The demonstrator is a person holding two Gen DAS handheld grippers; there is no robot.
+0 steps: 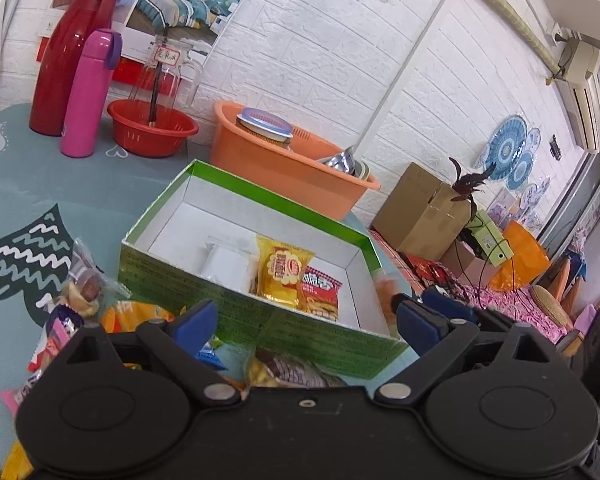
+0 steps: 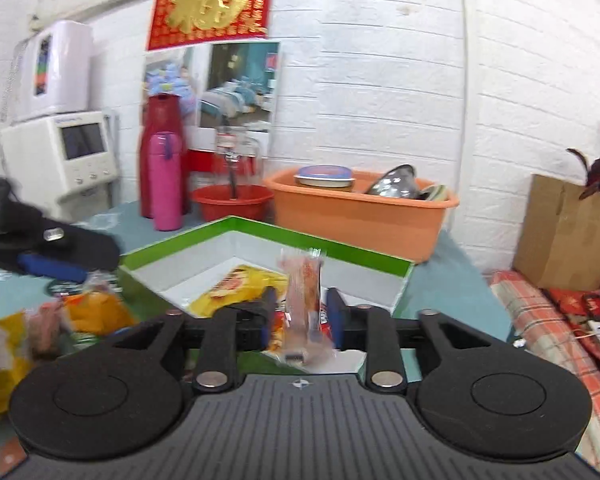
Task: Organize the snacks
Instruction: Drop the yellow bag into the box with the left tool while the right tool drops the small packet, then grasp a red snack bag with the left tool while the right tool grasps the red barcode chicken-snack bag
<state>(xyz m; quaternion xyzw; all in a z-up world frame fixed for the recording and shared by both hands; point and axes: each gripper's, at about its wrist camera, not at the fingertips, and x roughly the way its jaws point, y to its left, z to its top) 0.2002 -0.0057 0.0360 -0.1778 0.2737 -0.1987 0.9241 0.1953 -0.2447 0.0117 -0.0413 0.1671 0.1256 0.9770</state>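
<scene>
Pinched upright in your right gripper [image 2: 302, 316], the light, crinkly snack packet [image 2: 303, 300] hangs over the green box [image 2: 260, 226]; grip mid-body, while your left gripper's [image 1: 306, 322] jaws gape wide.

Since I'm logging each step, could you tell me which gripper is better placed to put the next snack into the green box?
Right. The right gripper already holds an orange snack packet above the green box; the left gripper is open and holds nothing.

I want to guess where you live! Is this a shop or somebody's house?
Probably somebody's house: flasks and a washing-up tub on a table by a white brick wall, a red good-luck poster, and floor cushions.
</scene>
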